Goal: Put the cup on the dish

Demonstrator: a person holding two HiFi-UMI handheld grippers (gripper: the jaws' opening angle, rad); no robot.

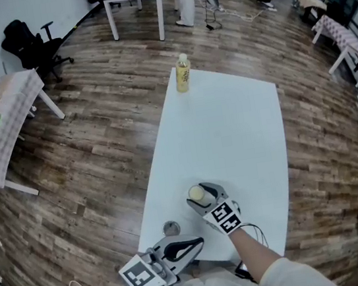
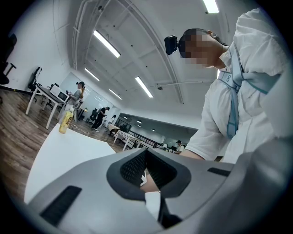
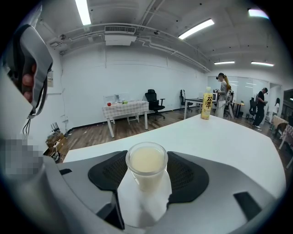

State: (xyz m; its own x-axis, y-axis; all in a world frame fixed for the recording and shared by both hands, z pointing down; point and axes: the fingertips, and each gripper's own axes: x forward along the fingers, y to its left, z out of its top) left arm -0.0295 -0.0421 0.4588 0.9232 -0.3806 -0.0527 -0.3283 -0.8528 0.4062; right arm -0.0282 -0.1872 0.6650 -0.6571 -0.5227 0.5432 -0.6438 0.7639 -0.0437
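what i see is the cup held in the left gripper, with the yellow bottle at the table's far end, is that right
No: the right gripper view shows the cup between the fingers of the right gripper, not the left. The yellow bottle is at the table's far end.

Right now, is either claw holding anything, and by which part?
The right gripper clamps the cup by its sides, just below the rim. The left gripper holds nothing.

One cup [image 1: 197, 195], one dish [image 1: 171, 227] and one bottle [image 1: 183, 73] are in view.
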